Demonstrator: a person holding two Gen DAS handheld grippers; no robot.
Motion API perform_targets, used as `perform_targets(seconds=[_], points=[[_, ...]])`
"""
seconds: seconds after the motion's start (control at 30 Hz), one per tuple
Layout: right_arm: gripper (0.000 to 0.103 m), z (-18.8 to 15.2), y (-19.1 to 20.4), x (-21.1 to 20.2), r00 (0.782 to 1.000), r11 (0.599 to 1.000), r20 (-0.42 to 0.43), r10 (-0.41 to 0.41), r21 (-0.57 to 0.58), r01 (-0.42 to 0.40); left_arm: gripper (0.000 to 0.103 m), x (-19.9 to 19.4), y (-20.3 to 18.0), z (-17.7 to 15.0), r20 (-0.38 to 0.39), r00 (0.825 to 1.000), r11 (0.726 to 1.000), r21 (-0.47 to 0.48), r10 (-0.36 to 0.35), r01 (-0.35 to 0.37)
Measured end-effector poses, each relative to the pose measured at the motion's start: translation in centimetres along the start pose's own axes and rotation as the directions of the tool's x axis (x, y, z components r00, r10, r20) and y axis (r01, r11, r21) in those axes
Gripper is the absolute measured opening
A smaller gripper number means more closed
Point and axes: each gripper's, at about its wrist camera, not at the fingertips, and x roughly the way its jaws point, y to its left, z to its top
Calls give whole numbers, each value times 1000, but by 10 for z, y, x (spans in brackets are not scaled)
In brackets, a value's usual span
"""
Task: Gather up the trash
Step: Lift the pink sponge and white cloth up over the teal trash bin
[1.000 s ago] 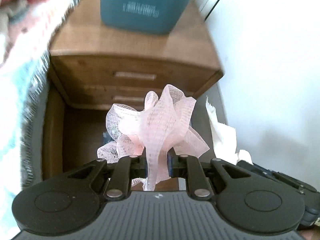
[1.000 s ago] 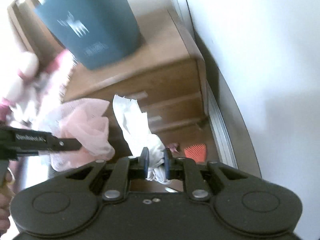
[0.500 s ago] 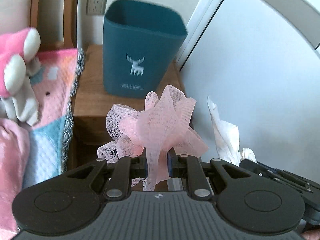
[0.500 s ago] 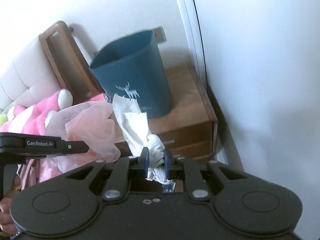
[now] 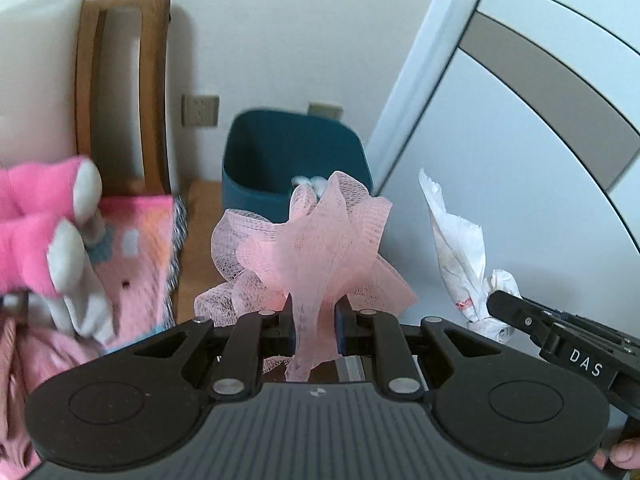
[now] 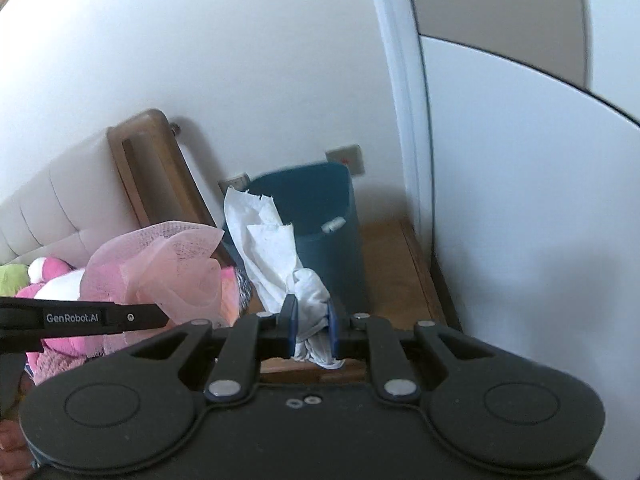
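Left claw [image 5: 314, 330] grips pink netting [image 5: 308, 248], right claw [image 6: 310, 334] grips tissue [image 6: 272, 248]; bin [image 5: 296, 160] at twelve o'clock, both drops pending.

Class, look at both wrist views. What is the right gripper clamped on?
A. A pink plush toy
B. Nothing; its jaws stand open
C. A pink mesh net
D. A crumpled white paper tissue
D. In the right wrist view the right gripper has its jaws closed on the crumpled white paper tissue, while the pink mesh net sits in the left gripper, with the teal bin beyond.
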Motion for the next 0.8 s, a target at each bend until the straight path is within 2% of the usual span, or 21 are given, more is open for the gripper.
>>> perform_targets(seconds=[0.13,0.37,0.57,0.8], points=[[14,30,-6,30,1000,999,1,29,-27,-29,16,18,-1,33,24,999,999,-7,48,-47],[14,86,-19,106,999,997,-40,32,-75,-35,16,81,1,97,-6,995,994,-37,103,-104],[14,113,-19,163,995,988,-97,0,-153,-15,16,139,9,148,-41,989,986,-74,144,-147],[14,124,-14,227,984,968,-174,-41,-250,-4,16,201,17,175,-114,968,972,-52,222,-229]])
